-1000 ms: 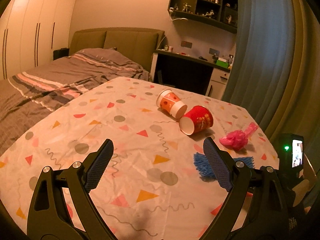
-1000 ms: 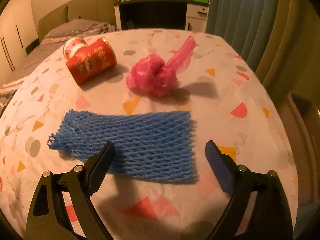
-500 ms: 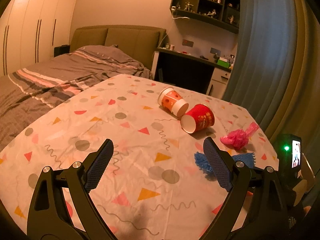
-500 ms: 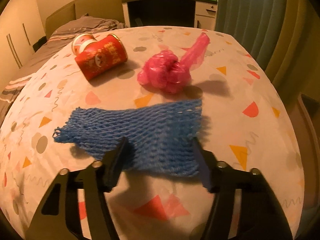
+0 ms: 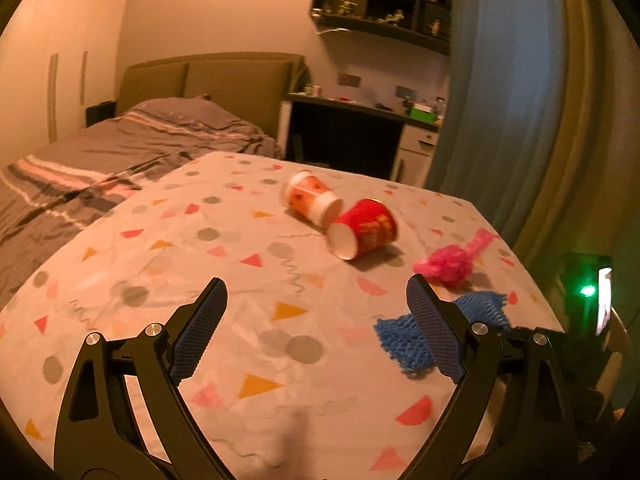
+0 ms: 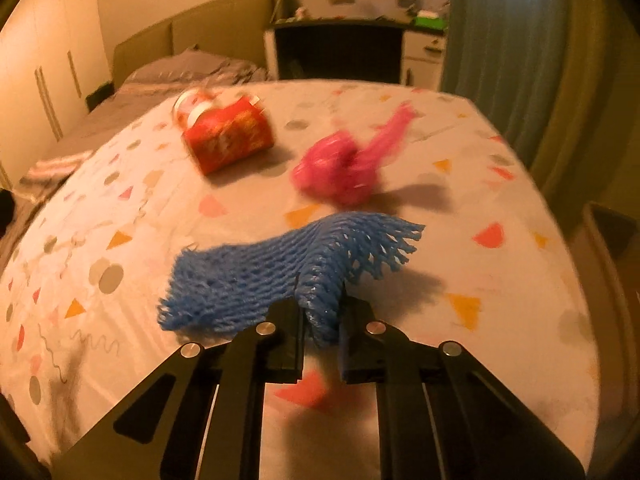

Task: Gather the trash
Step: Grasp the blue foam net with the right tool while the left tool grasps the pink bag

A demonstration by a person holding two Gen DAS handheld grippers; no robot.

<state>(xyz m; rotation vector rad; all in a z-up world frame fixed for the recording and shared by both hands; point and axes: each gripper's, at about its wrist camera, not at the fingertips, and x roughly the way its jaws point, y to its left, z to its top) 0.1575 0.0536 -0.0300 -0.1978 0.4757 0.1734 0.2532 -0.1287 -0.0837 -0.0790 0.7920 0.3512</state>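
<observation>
We see our right gripper (image 6: 320,320) pinching the near edge of the blue foam net (image 6: 280,276), its jaws having just been closing with the net bunched up between them; the pinched part rises off the desk (image 6: 500,320) while the net's left end droops toward the patterned cloth. From the left wrist view the same net (image 5: 404,340) lies toward the desk's right edge, partly hidden behind one finger. Our left gripper (image 5: 316,320) hangs over the near middle of the desk with its jaws spread wide and nothing between them. Beyond the net sits the crumpled pink plastic bag (image 6: 344,168), near the right edge, apart from the net. Farther back, toward the middle of the far edge, the red paper cup (image 5: 364,228) lies on its side, mouth toward us in the left view, and the orange-and-white cup (image 5: 312,200) lies on its side just beside it, seemingly touching. A bed (image 5: 100,160) stands off the desk's left side.
</observation>
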